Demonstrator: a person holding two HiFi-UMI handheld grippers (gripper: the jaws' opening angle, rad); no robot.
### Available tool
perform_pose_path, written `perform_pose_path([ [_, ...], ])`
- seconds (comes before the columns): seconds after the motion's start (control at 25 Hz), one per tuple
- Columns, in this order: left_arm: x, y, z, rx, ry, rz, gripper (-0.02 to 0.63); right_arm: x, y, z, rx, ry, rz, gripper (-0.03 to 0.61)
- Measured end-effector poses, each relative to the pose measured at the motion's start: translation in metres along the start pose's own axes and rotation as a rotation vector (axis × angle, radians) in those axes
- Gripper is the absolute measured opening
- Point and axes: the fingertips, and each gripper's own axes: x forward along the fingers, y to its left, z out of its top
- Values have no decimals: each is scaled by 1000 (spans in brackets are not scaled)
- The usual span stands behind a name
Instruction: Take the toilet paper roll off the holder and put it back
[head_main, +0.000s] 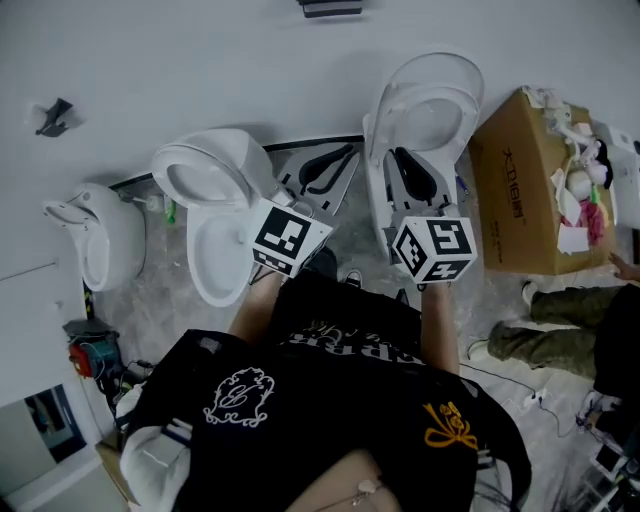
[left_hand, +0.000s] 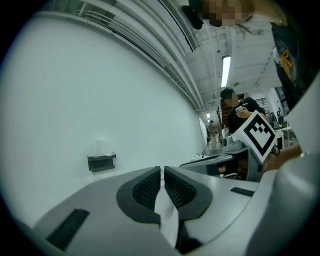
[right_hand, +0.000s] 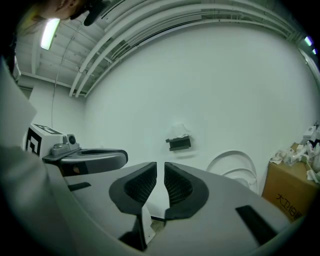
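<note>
A small dark holder (head_main: 57, 113) is fixed to the white wall at the far left of the head view. Something white and crumpled, seemingly paper (left_hand: 102, 148), sits on top of it; I cannot make out a roll. The same holder (right_hand: 179, 143) and paper (right_hand: 178, 131) show in the right gripper view, well away from the jaws. My left gripper (left_hand: 163, 176) points at the wall with its pads together and nothing between them. A narrow gap shows between the pads of my right gripper (right_hand: 164, 172), also with nothing in it. Both marker cubes (head_main: 288, 238) (head_main: 433, 248) hang in front of my chest.
Two white toilets (head_main: 215, 215) (head_main: 425, 125) with raised lids stand against the wall ahead, and a third fixture (head_main: 100, 235) stands at the left. A cardboard box (head_main: 525, 190) full of scraps is at the right. Another person's legs (head_main: 560, 330) lie at the right edge.
</note>
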Motion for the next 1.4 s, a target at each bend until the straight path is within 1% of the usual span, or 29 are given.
perform_pose_path([
  [0.2,-16,-10,-1,2,6,-3,38,-9,15,-6,-5,7,6,48],
  [0.4,-38,-3,-6,-8,22,4,38,-6,34,-9,-2,20,-5,14],
  [0.52,-56,-3,-7,-20,20,27,38,-9,48,-11,-12,27,8,14],
  [0.6,-67,-8,-11,-15,30,28,38,-15,56,-14,-11,25,11,14],
  [0.72,-93,-13,-15,-9,40,16,38,-24,79,-22,-1,26,14,14],
  [1.0,-158,-18,-31,-26,45,15,38,-43,145,-47,-12,48,29,14],
  [1.2,-194,-30,-41,-39,39,7,38,-63,177,-62,-22,46,16,14],
  [1.4,-224,-35,-51,-55,33,21,38,-79,204,-74,-55,55,22,14],
])
